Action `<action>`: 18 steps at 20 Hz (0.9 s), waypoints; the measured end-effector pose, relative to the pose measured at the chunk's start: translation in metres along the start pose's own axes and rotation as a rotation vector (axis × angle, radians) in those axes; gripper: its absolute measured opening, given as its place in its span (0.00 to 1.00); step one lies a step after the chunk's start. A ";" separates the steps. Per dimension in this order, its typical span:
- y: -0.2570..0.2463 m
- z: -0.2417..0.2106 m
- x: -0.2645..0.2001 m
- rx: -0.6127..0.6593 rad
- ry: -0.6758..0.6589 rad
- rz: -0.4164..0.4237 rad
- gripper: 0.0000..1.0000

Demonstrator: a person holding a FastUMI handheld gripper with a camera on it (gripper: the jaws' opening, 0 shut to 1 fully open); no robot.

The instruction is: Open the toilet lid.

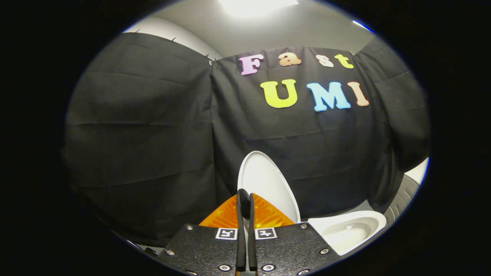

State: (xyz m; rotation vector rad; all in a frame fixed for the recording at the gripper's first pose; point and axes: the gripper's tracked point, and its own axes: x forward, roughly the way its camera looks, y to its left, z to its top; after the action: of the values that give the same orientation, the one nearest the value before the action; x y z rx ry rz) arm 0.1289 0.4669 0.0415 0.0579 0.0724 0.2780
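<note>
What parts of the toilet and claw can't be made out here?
- Toilet lid, standing raised: its lower edge and hinge sit behind the claw and its body.
- Toilet bowl: the near side is hidden by the claw's body and the inside is too blurred to judge.
- Claw: fingers close together; any contact with the lid is unclear.

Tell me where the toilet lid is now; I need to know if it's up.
The toilet lid stands raised against the black cloth wall, just beyond the closed fingertips of the gripper, with the open bowl to its right.

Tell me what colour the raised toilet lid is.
White; the lid shows best in the gripper view.
</note>
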 end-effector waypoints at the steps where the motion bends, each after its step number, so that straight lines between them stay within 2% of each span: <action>1: 0.001 -0.004 0.001 -0.014 0.007 0.009 0.03; 3: 0.006 -0.004 0.002 -0.072 0.019 0.048 0.05; 5: 0.007 -0.006 0.004 -0.133 0.041 0.095 0.18; 10: -0.015 -0.001 -0.033 -0.307 0.010 0.127 0.95; 13: -0.041 0.009 -0.059 -0.312 -0.009 0.107 0.95; 18: -0.108 0.015 -0.108 -0.174 0.008 -0.006 0.95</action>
State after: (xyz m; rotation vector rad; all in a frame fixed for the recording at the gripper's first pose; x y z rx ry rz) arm 0.0564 0.3328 0.0559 -0.1160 0.0561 0.2781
